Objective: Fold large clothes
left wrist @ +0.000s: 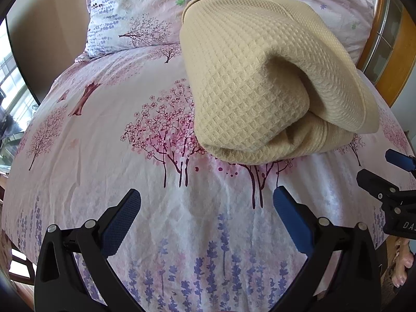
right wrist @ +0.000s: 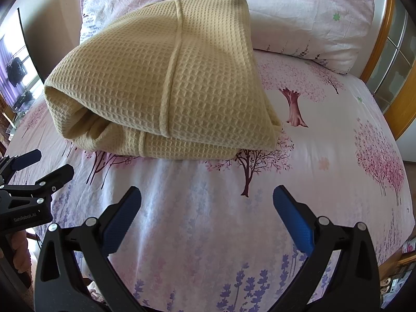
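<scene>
A cream waffle-weave garment [left wrist: 249,78] lies folded in a thick bundle on the flowered bed sheet [left wrist: 104,156]; it also shows in the right wrist view [right wrist: 156,83], with a seam running across its top. My left gripper [left wrist: 206,200] is open and empty, a little short of the bundle's near left edge. My right gripper [right wrist: 206,197] is open and empty, in front of the bundle's near edge. Each gripper shows at the side of the other's view: the right one [left wrist: 390,176] and the left one [right wrist: 39,169].
Two flowered pillows [left wrist: 124,15] [right wrist: 312,13] lie at the head of the bed behind the bundle. A wooden frame [right wrist: 405,85] stands at the right. A window and furniture [right wrist: 15,78] are at the left.
</scene>
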A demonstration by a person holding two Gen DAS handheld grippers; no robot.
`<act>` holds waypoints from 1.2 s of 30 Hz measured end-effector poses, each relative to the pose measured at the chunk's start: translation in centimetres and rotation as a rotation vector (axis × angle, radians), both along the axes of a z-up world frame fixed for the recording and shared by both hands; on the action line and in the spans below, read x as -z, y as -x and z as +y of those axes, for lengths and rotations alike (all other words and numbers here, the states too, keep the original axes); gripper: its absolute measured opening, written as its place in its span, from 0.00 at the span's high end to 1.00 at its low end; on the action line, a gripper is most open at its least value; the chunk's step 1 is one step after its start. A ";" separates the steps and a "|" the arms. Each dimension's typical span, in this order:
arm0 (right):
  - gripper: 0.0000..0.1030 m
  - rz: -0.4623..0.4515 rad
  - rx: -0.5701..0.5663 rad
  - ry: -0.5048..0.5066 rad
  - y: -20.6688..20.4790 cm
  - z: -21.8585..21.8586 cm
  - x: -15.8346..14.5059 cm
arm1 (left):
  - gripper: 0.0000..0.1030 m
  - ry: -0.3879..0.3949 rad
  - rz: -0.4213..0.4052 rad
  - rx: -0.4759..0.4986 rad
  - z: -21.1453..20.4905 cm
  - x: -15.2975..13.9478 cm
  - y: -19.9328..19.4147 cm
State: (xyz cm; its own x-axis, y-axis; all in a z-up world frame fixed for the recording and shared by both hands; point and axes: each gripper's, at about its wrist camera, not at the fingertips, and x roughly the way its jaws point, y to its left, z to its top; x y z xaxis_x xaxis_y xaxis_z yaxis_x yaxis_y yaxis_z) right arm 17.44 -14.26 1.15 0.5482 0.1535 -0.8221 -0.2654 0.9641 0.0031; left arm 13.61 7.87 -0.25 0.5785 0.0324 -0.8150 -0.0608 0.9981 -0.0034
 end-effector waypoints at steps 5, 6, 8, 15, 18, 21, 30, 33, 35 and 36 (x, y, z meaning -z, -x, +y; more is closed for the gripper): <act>0.02 0.002 0.003 -0.007 0.0 0.0 0.0 | 0.01 -0.002 -0.004 0.001 -0.1 -0.1 0.1; 0.02 0.003 0.003 -0.008 0.0 0.0 0.0 | 0.01 -0.003 -0.005 0.001 0.0 -0.1 0.1; 0.02 0.003 0.002 -0.010 0.0 0.0 0.0 | 0.01 -0.003 -0.005 0.001 -0.1 -0.1 0.1; 0.02 0.008 0.000 -0.018 0.0 0.0 0.1 | 0.01 -0.014 -0.012 0.010 -0.3 -0.2 0.2; 0.02 0.010 0.001 -0.020 0.0 0.0 0.1 | 0.01 -0.018 -0.015 0.015 -0.5 -0.2 0.3; 0.02 0.010 0.001 -0.021 -0.1 0.0 0.1 | 0.01 -0.017 -0.013 0.011 -0.6 -0.2 0.4; 0.02 0.010 0.000 -0.023 -0.1 -0.1 0.1 | 0.01 -0.005 -0.007 0.003 -0.2 -0.1 0.1; 0.02 0.009 -0.002 -0.021 -0.1 -0.1 0.0 | 0.01 -0.005 -0.006 0.005 -0.2 -0.1 0.1; 0.02 0.009 -0.002 -0.022 -0.2 -0.1 0.0 | 0.01 -0.006 -0.006 0.004 -0.2 -0.1 0.1; 0.02 0.010 -0.002 -0.022 -0.2 0.0 0.1 | 0.01 -0.006 -0.005 0.005 -0.1 -0.1 0.0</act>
